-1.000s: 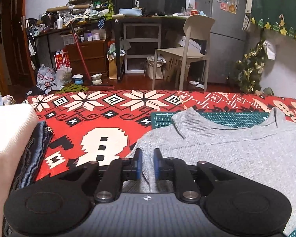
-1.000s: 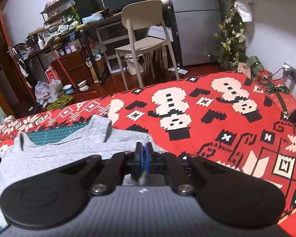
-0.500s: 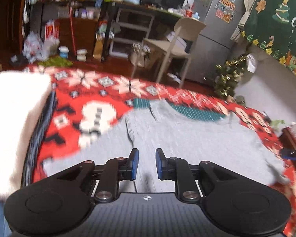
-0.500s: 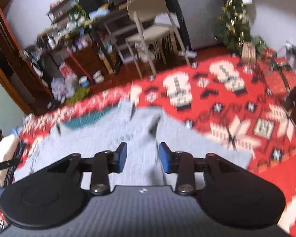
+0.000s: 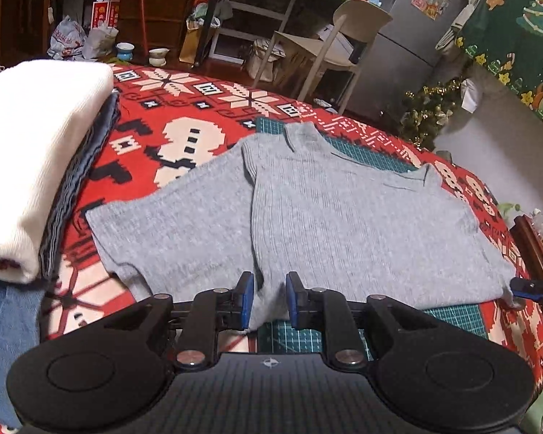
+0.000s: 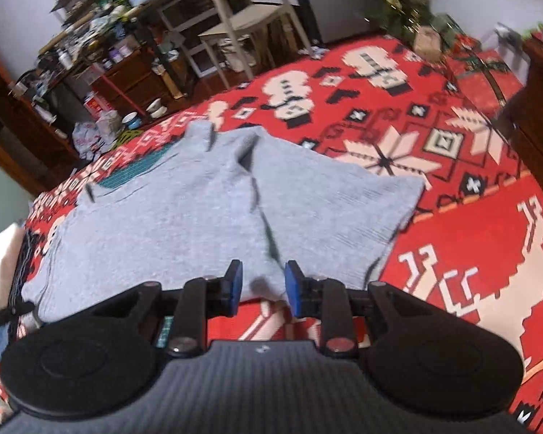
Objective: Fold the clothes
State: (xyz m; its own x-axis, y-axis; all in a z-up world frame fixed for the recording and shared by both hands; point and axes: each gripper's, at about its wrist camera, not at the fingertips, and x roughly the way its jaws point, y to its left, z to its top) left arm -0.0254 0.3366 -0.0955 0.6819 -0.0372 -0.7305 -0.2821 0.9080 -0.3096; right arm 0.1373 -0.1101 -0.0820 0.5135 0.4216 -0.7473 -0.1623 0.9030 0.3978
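Observation:
A grey knit sweater (image 5: 344,224) lies spread flat on a red patterned blanket (image 5: 184,133), over a green cutting mat (image 5: 365,152), with its collar at the far side. My left gripper (image 5: 269,300) is at the near hem. Its jaws are opening, and a fold of hem lies loose between the blue pads. In the right wrist view the sweater (image 6: 170,217) fills the middle. My right gripper (image 6: 262,285) is at the near hem too. Its jaws are closing, with cloth between the pads but not pinched. Each gripper's tip shows at the edge of the other's view.
A stack of folded clothes (image 5: 29,166), white on top of dark blue, sits at the left of the blanket. Beyond the bed stand a beige chair (image 5: 329,47), a cluttered desk, a fridge and a small Christmas tree (image 5: 427,112). Dark wooden furniture (image 6: 539,83) borders the right side.
Both grippers were shut on the sweater's hem and have drawn it back toward the near edge. Their jaws have since parted, and the sweater now lies flatter and more spread out.

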